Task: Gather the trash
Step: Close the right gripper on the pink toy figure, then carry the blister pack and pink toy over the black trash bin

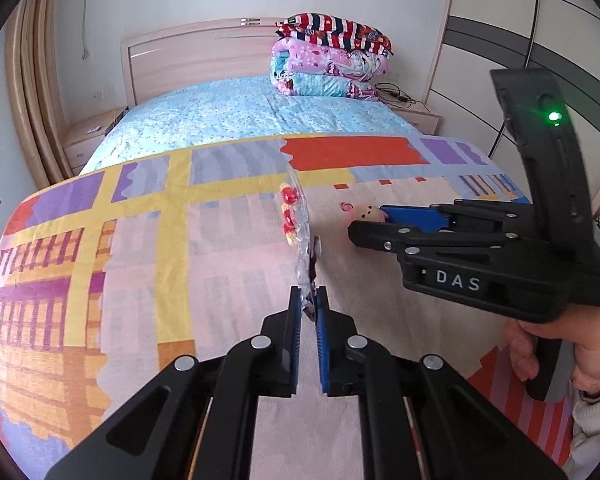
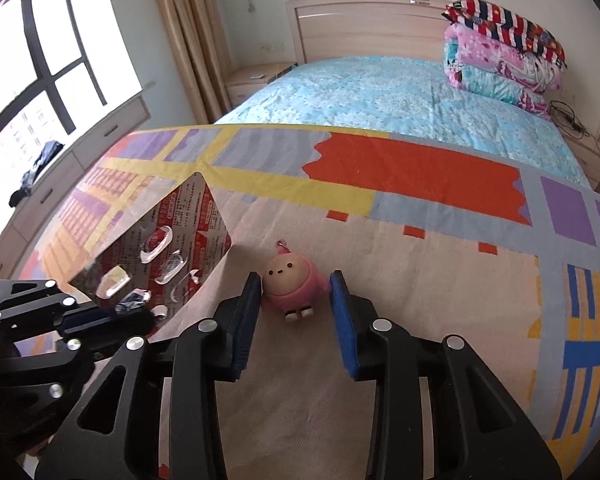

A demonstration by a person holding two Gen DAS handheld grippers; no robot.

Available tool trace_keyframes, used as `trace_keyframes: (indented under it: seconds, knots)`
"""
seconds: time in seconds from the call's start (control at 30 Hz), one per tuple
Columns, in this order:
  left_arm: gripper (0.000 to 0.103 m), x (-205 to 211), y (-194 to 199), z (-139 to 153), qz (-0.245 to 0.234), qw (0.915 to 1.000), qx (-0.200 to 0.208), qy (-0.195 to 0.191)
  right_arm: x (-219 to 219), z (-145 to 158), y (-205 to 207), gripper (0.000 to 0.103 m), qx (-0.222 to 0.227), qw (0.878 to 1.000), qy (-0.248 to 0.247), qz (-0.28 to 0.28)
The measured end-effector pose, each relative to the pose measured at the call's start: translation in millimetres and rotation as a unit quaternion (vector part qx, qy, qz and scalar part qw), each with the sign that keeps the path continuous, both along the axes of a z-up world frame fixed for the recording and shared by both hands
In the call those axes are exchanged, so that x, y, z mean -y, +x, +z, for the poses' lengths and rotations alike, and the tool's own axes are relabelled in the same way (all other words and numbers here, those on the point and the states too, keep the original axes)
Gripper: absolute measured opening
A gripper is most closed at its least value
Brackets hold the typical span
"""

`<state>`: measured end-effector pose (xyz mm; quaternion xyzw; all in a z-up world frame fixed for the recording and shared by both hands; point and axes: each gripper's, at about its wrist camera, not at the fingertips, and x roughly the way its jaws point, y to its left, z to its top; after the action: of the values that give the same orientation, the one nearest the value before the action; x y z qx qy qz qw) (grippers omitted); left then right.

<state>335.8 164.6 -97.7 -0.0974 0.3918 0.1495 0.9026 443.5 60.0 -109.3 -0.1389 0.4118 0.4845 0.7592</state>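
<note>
- On a patchwork-patterned blanket [image 1: 148, 216] of yellow, purple, orange and beige blocks, spread over the foot of a bed, two hand-held black grippers work side by side.
- Left gripper [image 1: 309, 300]: its blue-padded fingers [image 1: 296, 312] are pressed almost together, pinching the lower edge of a clear plastic blister pack with red printed foil backing [image 2: 168, 240].
- From the left wrist camera the pack [image 1: 300, 224] is seen edge-on, standing up from the jaws; from the right wrist camera its flat, bubble-studded face shows, tilted and lifted clear of the blanket (several bubbles look emptied).
- Right gripper [image 2: 294, 284]: its blue pads [image 2: 342, 304] stand part-way apart on either side of a small pink round-bodied toy figure with a beige face [image 2: 290, 286], which lies on the blanket's beige patch.
- The left pad touches the toy's side; whether the right pad presses on it cannot be told.
- A person's hand [image 1: 556, 356], with a pale knitted cuff, grips the right gripper's handle, where a green light glows.
- Beyond the blanket lies a light blue floral bedsheet [image 2: 380, 92], with a stack of folded pink and striped quilts [image 1: 332, 60] against the pale wooden headboard [image 1: 196, 60].
- A window [image 2: 40, 52] and beige curtain [image 2: 192, 32] stand to the bed's left.
</note>
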Motion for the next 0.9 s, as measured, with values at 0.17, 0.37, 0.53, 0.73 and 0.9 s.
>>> trace_keyframes:
  seconds: [0.17,0.37,0.53,0.73,0.9]
  knots:
    - [0.007,2,-13,9,-0.001,0.9999,0.010,0.002,5,7,-8,0.031,0.001,1.000,0.008,-0.008]
    - [0.007,8,-31,25,-0.004,0.9997,0.023,0.010,14,19,-21,0.031,0.006,1.000,0.005,-0.009]
    - [0.007,16,-53,42,-0.005,0.9992,0.035,0.018,23,36,-40,0.031,0.018,1.000,0.016,-0.003]
    - [0.007,31,-80,63,-0.010,0.9981,0.055,0.025,44,60,-65,0.031,0.030,0.999,0.031,0.002]
    - [0.007,50,-104,79,-0.020,0.9968,0.069,0.035,65,77,-84,0.031,0.041,0.998,0.045,0.005]
